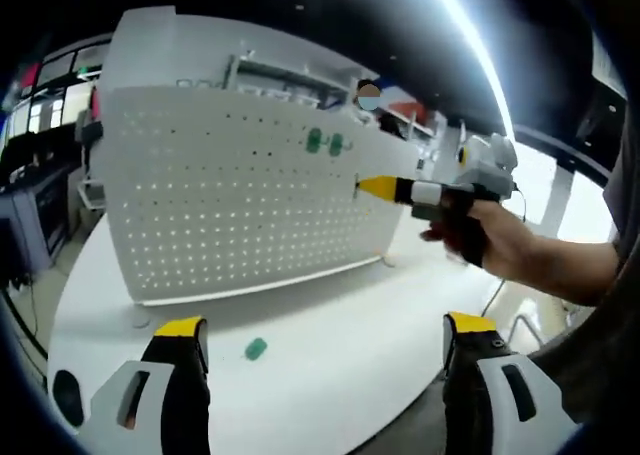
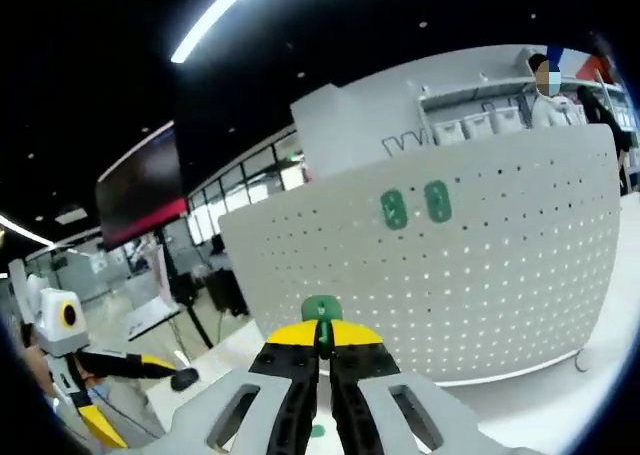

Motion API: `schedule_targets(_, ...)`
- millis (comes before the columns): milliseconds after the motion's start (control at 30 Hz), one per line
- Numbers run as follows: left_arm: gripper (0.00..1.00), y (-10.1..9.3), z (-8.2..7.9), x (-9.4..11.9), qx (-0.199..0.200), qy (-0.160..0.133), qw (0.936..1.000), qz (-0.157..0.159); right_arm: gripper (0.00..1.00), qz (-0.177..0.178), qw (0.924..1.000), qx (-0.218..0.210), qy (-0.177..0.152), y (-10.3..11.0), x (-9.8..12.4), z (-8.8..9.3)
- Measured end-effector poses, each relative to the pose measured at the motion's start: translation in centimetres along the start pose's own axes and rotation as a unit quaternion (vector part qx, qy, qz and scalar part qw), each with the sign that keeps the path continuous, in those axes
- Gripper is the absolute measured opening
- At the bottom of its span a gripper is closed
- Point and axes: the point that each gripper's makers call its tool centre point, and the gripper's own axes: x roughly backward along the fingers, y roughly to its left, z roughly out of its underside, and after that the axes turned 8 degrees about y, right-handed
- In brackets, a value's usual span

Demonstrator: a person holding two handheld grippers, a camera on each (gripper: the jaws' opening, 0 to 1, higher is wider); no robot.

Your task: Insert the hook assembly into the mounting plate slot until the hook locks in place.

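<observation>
- On the white counter (image 1: 330, 345) stands an upright white pegboard (image 1: 250, 195), the mounting plate, with two green hooks (image 1: 325, 142) already seated side by side near its top
- Right tongs (image 2: 321, 347) are clenched on a third green hook (image 2: 321, 311), held up close to the board's face below the mounted pair; I judge it is not yet pushed into the holes
- Left tongs (image 1: 325, 340) hang released, jaws wide apart, grasping nothing, low over the counter
- One more green hook (image 1: 255, 349) lies loose on the counter between those jaws
- Progress, by my reckoning: two locked in, one at the board, one left to pick up
</observation>
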Motion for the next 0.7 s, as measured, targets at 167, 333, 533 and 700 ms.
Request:
schedule_targets(167,0.99,-0.3,0.1,-0.3,0.0,0.002,1.0,0.004,0.0,0.023,0.9996,0.002,-0.014,-1.7,-0.3,-1.1)
schedule_targets(333,0.99,-0.5,0.0,-0.7,0.003,0.003,1.0,0.008,0.0,0.043,0.9988,0.002,-0.022,-3.3,-0.7,-1.8)
schedule_targets(533,0.99,0.0,0.4,-0.6,0.008,0.008,0.9999,0.003,0.0,0.078,0.9964,0.003,-0.033,-6.3,-1.0,-3.0)
schedule_targets(700,0.98,0.4,0.5,-0.7,0.012,0.008,0.9999,-0.001,0.0,0.102,0.9937,0.021,-0.042,-8.5,-1.6,-4.1)
